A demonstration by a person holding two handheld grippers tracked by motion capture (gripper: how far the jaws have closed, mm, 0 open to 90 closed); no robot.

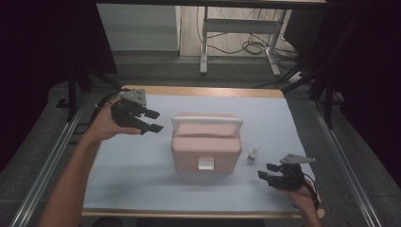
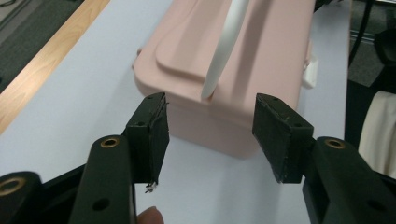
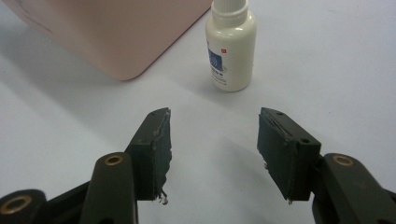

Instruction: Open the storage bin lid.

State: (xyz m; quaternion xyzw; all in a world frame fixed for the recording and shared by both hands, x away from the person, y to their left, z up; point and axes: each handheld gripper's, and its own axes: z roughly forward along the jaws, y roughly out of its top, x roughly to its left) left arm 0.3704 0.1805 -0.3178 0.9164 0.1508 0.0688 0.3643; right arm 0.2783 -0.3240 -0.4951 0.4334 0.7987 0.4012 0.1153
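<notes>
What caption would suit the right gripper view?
Open fingers face a small white bottle beside a pink box.

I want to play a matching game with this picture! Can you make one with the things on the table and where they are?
Things:
1. pink box
2. small white bottle
3. left gripper
4. right gripper

Places or states:
A. open, near the table's front right corner
B. middle of the table, white handle on top
C. open, raised by the box's left end
D. standing just right of the box

Pairs: 1-B, 2-D, 3-C, 4-A
</notes>
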